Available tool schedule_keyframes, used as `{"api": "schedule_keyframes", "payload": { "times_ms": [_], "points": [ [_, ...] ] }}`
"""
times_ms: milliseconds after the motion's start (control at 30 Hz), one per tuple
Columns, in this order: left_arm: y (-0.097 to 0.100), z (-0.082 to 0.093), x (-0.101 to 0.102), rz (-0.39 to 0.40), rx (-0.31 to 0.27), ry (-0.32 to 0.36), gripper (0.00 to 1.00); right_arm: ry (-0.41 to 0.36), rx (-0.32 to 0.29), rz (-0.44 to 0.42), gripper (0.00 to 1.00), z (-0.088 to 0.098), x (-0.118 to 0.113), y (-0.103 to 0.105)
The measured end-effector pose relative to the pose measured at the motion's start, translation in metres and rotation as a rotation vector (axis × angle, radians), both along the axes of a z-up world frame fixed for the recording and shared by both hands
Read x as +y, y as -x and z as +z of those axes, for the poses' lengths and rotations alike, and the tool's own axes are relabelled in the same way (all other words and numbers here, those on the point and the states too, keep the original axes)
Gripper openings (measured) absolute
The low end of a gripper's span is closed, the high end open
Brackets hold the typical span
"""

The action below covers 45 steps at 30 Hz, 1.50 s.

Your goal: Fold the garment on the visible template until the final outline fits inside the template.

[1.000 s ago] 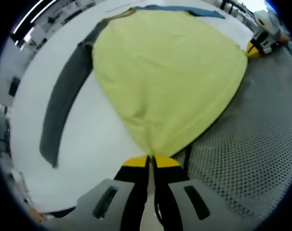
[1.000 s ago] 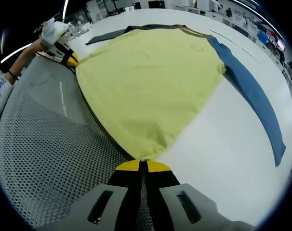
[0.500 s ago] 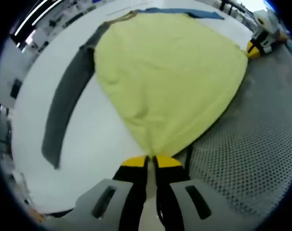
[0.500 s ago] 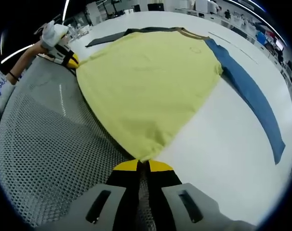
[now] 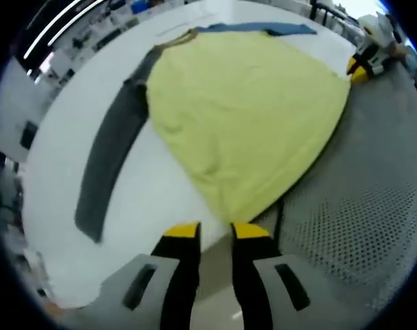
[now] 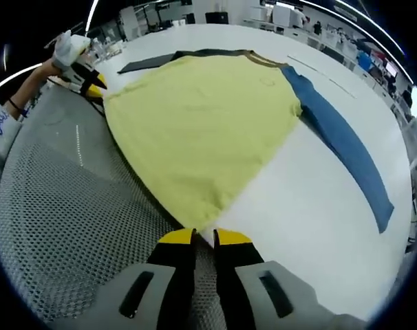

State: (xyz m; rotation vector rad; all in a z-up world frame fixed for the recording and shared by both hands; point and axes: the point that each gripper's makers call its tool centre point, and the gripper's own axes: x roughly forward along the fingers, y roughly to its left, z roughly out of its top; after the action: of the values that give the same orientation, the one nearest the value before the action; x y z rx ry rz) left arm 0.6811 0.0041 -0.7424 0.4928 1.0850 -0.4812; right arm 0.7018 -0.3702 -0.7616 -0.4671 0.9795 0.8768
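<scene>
A long-sleeved shirt with a yellow body (image 5: 243, 117) (image 6: 201, 124) lies flat on the white table (image 5: 57, 172) (image 6: 312, 213). Its grey sleeve (image 5: 115, 158) (image 6: 153, 62) and blue sleeve (image 5: 263, 29) (image 6: 346, 144) are spread to the sides. The hem runs along the edge of a grey mesh mat (image 5: 360, 206) (image 6: 64, 220). My left gripper (image 5: 215, 232) is open just short of one hem corner. My right gripper (image 6: 204, 238) is open a little at the other corner, the cloth tip just ahead of its jaws. Each gripper also appears far off in the other's view: the left gripper (image 6: 84, 75), the right gripper (image 5: 365, 63).
A gloved hand (image 6: 69, 48) holds the far left gripper. Workbenches and equipment (image 6: 215, 15) line the room behind the table. A thin dark line (image 6: 318, 72) is marked on the table beyond the blue sleeve.
Both grippers were shut on the hem corners; now their jaws have parted and the hem lies released. Both cameras have drawn back slightly from the shirt.
</scene>
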Motion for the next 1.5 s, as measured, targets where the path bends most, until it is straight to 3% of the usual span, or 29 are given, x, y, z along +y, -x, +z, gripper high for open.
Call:
{"api": "schedule_keyframes", "payload": {
  "times_ms": [267, 367, 467, 567, 767, 1000, 1133, 1300, 1467, 1500],
  "points": [
    [-0.002, 0.027, -0.012, -0.015, -0.051, 0.056, 0.24, -0.032, -0.081, -0.006, 0.19, 0.028, 0.006, -0.005],
    [-0.006, 0.043, -0.013, -0.025, -0.103, 0.052, 0.25, -0.053, -0.106, -0.009, 0.23, 0.038, 0.008, -0.008],
    [-0.008, 0.062, -0.018, -0.02, -0.145, 0.097, 0.27, -0.073, -0.136, -0.011, 0.24, 0.051, 0.01, -0.011],
    [-0.012, 0.079, -0.017, -0.015, -0.2, 0.096, 0.35, -0.099, -0.17, -0.009, 0.28, 0.067, 0.013, -0.013],
    [-0.016, 0.096, -0.017, -0.017, -0.26, 0.126, 0.39, -0.111, -0.263, 0.01, 0.41, 0.096, 0.018, -0.02],
    [-0.016, 0.11, -0.015, -0.022, -0.322, 0.148, 0.6, -0.165, -0.347, 0.001, 0.56, 0.129, 0.025, -0.02],
    [-0.014, 0.115, -0.017, -0.024, -0.329, 0.187, 0.64, -0.145, -0.378, -0.002, 0.67, 0.135, 0.026, -0.018],
    [-0.014, 0.133, -0.037, -0.073, -0.381, 0.32, 0.73, -0.164, -0.388, -0.032, 0.78, 0.137, 0.03, -0.014],
    [-0.016, 0.14, -0.033, -0.13, -0.435, 0.295, 0.8, -0.172, -0.399, -0.051, 0.8, 0.14, 0.035, -0.01],
    [-0.015, 0.139, -0.032, -0.122, -0.423, 0.298, 0.8, -0.177, -0.4, -0.055, 0.8, 0.141, 0.036, -0.01]
  ]
}}
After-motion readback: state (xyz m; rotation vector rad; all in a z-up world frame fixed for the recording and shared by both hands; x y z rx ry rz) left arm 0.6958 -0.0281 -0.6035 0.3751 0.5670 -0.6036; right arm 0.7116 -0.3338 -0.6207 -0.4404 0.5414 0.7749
